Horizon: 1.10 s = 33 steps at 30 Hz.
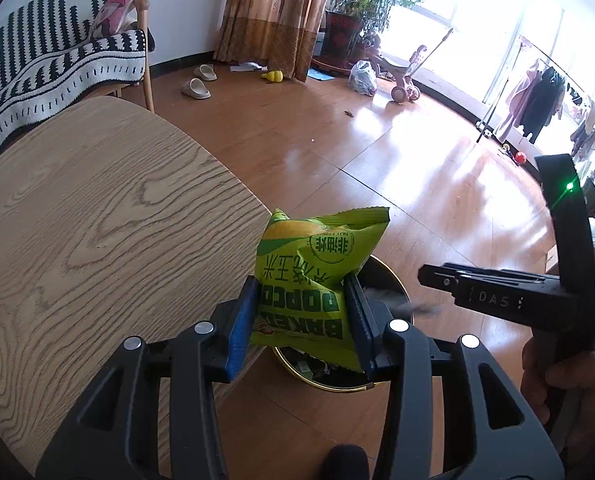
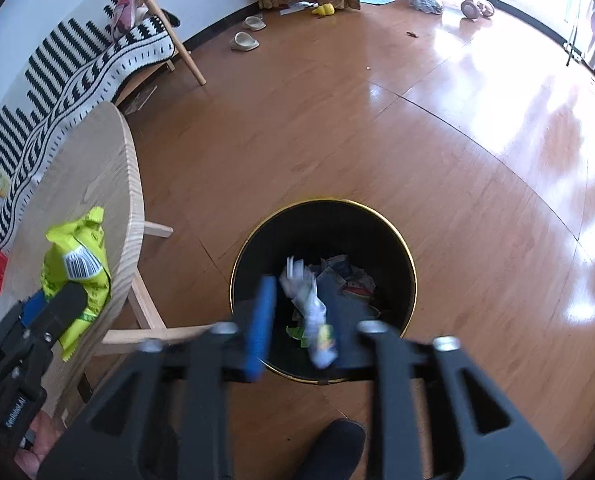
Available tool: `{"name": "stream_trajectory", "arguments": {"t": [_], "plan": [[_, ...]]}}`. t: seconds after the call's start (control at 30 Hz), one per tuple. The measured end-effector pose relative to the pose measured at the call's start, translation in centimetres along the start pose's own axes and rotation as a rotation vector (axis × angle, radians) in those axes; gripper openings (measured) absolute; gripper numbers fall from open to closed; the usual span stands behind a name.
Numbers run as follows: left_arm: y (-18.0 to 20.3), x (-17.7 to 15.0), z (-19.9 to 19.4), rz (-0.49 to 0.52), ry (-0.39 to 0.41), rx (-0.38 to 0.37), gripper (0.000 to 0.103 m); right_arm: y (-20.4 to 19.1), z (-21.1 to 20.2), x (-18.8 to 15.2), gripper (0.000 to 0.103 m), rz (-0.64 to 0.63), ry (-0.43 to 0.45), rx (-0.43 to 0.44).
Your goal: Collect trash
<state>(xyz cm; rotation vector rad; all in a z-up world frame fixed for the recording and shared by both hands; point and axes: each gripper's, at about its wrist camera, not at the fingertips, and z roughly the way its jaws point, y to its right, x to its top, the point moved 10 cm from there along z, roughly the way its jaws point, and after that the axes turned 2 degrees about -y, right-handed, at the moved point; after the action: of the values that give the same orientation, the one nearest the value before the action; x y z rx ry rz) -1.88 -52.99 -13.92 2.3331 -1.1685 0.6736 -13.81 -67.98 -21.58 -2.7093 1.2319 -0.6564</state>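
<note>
Left wrist view: left claw (image 1: 303, 316) is clamped on a green popcorn bag (image 1: 317, 280), low in the middle, w/ the bag over the black bin (image 1: 393, 280) by the wood table (image 1: 97, 220). Right wrist view: right claw (image 2: 297, 316) is apart, pads not touching anything. A crumpled white wrapper (image 2: 311, 308) sits blurry btw them, above the bin's mouth.

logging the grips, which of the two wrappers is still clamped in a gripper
The green popcorn bag, pinched between the left gripper pads. The white wrapper sits loose between the right gripper open jaws over the bin.
</note>
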Motion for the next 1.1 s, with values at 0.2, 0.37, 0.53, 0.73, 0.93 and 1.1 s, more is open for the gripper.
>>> {"name": "stream_trajectory", "arguments": {"t": [0.2,0.37,0.53,0.73,0.93,1.1], "plan": [[0.2,0.0,0.3,0.011,-0.002,-0.002,0.043,0.5,-1.0,0.7,0.067,0.018,0.041,-0.007],[1.6,0.0,0.7,0.018,0.002,-0.034,0.043,1.4,-1.7,1.0,0.067,0.051,0.061,0.001],[4.0,-0.2,1.5,0.044,-0.003,-0.086,0.043,2.5,-2.8,1.5,0.069,0.088,0.094,0.002],[6.5,-0.9,3.4,0.078,-0.032,-0.113,0.043,3.5,-3.2,1.8,0.07,0.115,0.105,0.007],[6.7,-0.6,4.7,0.067,-0.051,-0.128,0.049,4.1,-3.6,1.7,0.072,0.125,0.116,0.004],[6.8,0.2,4.3,0.07,-0.032,-0.128,0.071,4.7,-4.2,1.9,0.077,0.126,0.134,-0.004]]}}
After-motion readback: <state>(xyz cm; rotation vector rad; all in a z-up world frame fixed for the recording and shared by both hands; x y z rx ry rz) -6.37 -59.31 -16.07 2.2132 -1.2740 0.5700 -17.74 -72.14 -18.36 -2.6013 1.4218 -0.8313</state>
